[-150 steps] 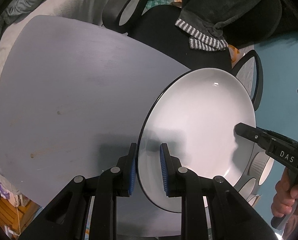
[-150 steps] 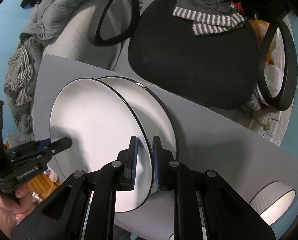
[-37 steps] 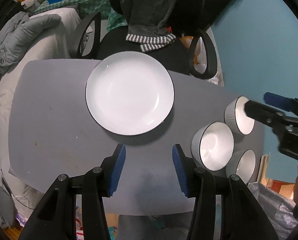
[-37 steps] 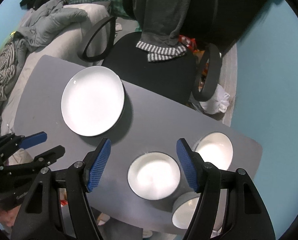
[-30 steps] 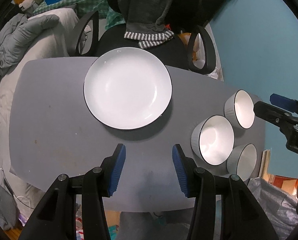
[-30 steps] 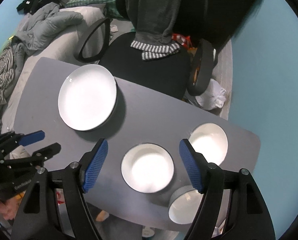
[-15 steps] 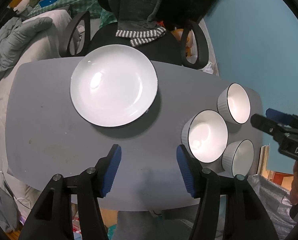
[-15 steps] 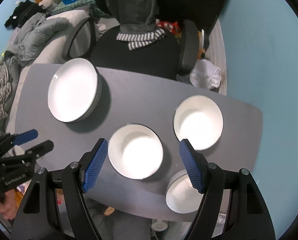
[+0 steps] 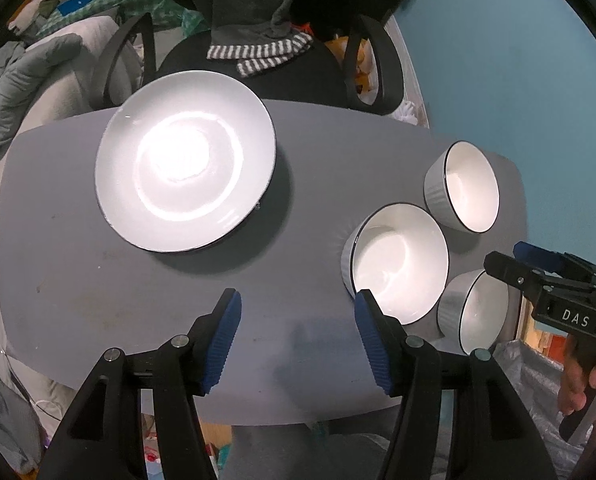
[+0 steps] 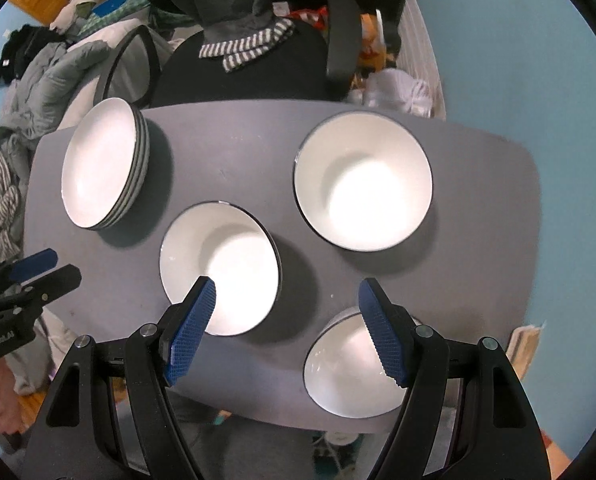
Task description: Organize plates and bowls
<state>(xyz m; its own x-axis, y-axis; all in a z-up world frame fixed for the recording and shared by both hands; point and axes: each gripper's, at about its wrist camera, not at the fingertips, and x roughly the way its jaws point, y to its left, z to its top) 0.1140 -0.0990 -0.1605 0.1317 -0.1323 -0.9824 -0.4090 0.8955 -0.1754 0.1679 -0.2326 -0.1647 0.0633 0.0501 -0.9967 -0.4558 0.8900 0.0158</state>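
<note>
A stack of white black-rimmed plates (image 9: 186,178) (image 10: 104,164) sits on the grey table (image 9: 305,152) at its far left. Three white bowls stand on the right half: a middle bowl (image 9: 397,262) (image 10: 220,268), a far bowl (image 9: 467,186) (image 10: 363,180) and a near bowl (image 9: 477,310) (image 10: 349,368). My left gripper (image 9: 298,340) is open and empty, held high above the table's front edge. My right gripper (image 10: 286,328) is open and empty, held high between the middle and near bowls.
A black office chair (image 9: 266,68) with a grey striped garment over it stands behind the table. Grey bedding (image 9: 30,76) lies to the left. A blue wall (image 9: 517,60) is on the right. The right gripper also shows in the left wrist view (image 9: 553,288).
Both grippers let go of the plates, which now lie stacked on the table. Both have opened and risen away. The right gripper has shifted over toward the bowls.
</note>
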